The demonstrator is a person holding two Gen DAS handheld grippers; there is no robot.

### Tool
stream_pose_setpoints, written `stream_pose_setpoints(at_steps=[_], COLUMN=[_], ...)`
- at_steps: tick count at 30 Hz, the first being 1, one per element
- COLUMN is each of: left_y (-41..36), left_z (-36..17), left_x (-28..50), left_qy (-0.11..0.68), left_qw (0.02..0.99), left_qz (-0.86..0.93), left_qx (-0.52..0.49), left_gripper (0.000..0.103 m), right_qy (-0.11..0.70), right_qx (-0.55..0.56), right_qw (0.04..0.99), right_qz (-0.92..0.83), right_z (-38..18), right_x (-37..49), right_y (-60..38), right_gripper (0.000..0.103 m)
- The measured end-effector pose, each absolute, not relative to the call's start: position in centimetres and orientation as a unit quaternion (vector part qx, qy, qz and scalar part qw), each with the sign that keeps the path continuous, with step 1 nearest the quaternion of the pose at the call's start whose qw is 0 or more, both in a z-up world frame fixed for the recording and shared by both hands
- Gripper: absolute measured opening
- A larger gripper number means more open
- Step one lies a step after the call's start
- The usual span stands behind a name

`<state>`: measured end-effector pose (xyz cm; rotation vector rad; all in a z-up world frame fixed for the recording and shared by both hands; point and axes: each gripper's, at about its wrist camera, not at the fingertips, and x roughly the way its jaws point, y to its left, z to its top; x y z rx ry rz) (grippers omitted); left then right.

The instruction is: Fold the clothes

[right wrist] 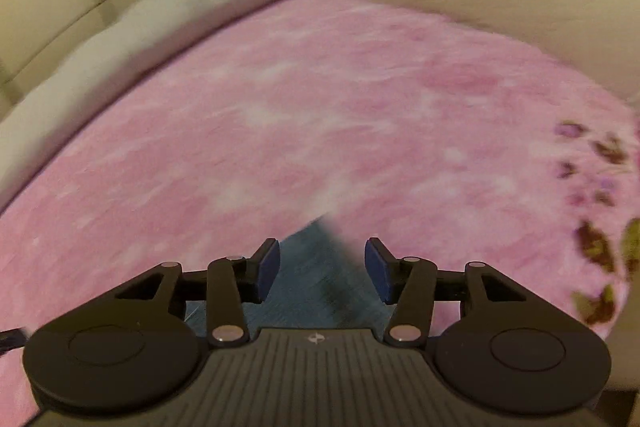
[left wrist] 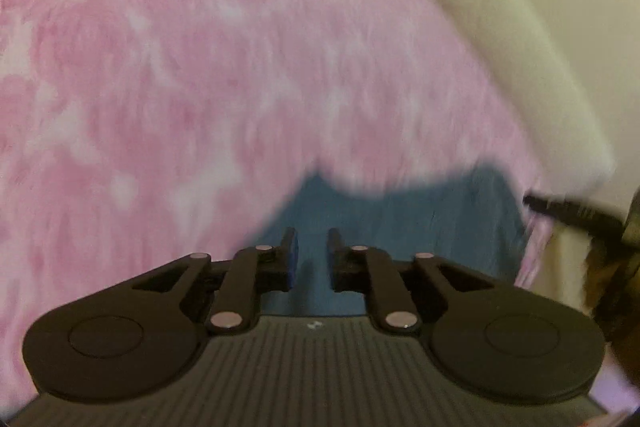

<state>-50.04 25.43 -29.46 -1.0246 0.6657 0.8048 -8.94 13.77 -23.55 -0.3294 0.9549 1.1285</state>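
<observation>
Both claws hang released – left claw [left wrist: 312, 255] narrowly parted, right claw [right wrist: 322, 269] wider – each over the blue cloth [left wrist: 420, 223] on the pink blanket [left wrist: 200, 67]; soft, limp, light, best pinched at an edge or corner

Left tool [left wrist: 312, 253] tilts downward, jaws narrowly parted and empty; right tool [right wrist: 322, 267] likewise, jaws wider.

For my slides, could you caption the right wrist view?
Open right gripper above blue garment on pink blanket.
</observation>
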Motion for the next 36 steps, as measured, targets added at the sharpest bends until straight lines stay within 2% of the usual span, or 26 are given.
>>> stream_pose_setpoints(at_steps=[1, 3, 4, 6, 7, 8, 9, 12, 14, 17, 20, 25, 36], left_y=[24.9, 23.9, 23.5, 23.6, 23.3, 22.5, 21.7, 19.0, 16.7, 12.4, 9.3, 7.0, 5.1], left_z=[-30.3, -32.0, -32.7, -31.6, -30.5, -29.0, -27.9, -23.9, -21.4, -17.5, -14.5, -11.1, -6.8], left_x=[-50.0, -50.0, -50.1, -50.3, -50.4, -50.7, -50.8, -51.4, -51.6, -52.7, -53.8, -56.4, -61.4], left_qy=[0.318, 0.344, 0.357, 0.374, 0.387, 0.399, 0.415, 0.444, 0.439, 0.433, 0.431, 0.428, 0.414], left_qw=[0.732, 0.707, 0.694, 0.673, 0.667, 0.659, 0.65, 0.622, 0.605, 0.577, 0.552, 0.538, 0.549], left_qz=[0.382, 0.41, 0.424, 0.449, 0.464, 0.483, 0.495, 0.517, 0.526, 0.548, 0.573, 0.602, 0.63], left_qx=[-0.466, -0.462, -0.459, -0.453, -0.437, -0.416, -0.401, -0.386, -0.406, -0.423, -0.426, -0.407, -0.361], left_gripper=[0.019, 0.016, 0.009, 0.008, 0.013, 0.029, 0.035, 0.037, 0.041, 0.046, 0.046, 0.053, 0.061], right_qy=[0.443, 0.462, 0.463, 0.473, 0.469, 0.465, 0.461, 0.457, 0.46, 0.479, 0.497, 0.484, 0.463], right_qx=[-0.173, -0.228, -0.257, -0.311, -0.322, -0.333, -0.343, -0.348, -0.35, -0.354, -0.354, -0.367, -0.334], right_qw=[0.709, 0.672, 0.664, 0.647, 0.648, 0.649, 0.649, 0.641, 0.628, 0.595, 0.572, 0.554, 0.604], right_qz=[0.52, 0.532, 0.528, 0.511, 0.506, 0.502, 0.498, 0.509, 0.521, 0.54, 0.549, 0.569, 0.555], right_z=[-24.1, -25.9, -27.1, -29.6, -29.5, -29.5, -29.3, -25.8, -23.5, -21.3, -19.4, -16.9, -13.0], right_x=[-9.9, -11.9, -12.5, -13.1, -13.2, -13.2, -13.4, -14.7, -16.0, -19.1, -21.6, -25.3, -28.9], right_y=[13.6, 13.3, 13.1, 13.0, 12.9, 12.7, 12.6, 12.2, 11.9, 11.3, 10.3, 9.3, 8.4], right_gripper=[0.051, 0.049, 0.049, 0.05, 0.049, 0.05, 0.051, 0.056, 0.066, 0.069, 0.074, 0.078, 0.086])
